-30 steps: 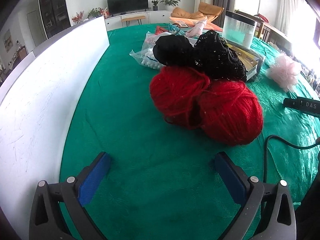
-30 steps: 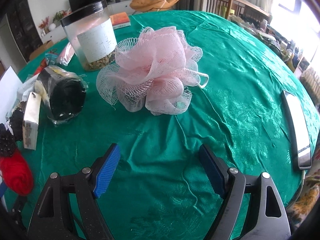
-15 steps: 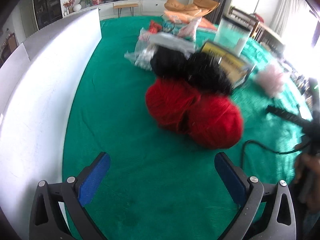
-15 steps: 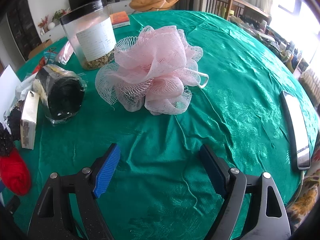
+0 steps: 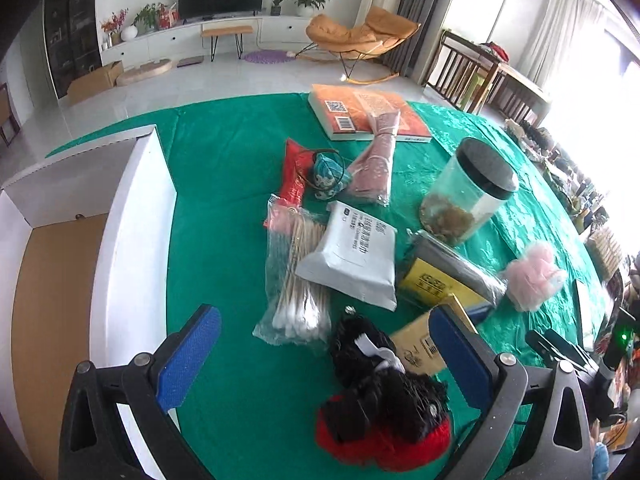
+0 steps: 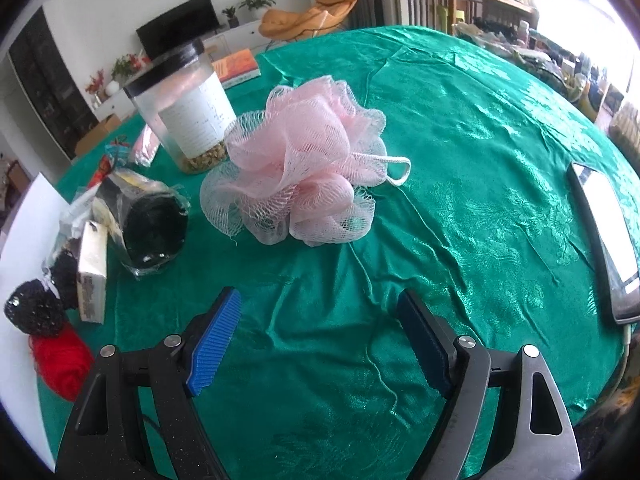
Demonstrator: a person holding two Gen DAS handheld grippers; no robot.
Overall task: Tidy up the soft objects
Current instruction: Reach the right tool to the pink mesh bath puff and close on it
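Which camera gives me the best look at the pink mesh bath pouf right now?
The right wrist view: the pink mesh bath pouf sits large, sharp and whole, ahead of the open right gripper. The left wrist view shows it only small and blurred at the right side.

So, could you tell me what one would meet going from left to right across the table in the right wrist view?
Red yarn ball → small cardboard box → black roll in clear wrap → pink mesh bath sponge → phone near the table's right edge.
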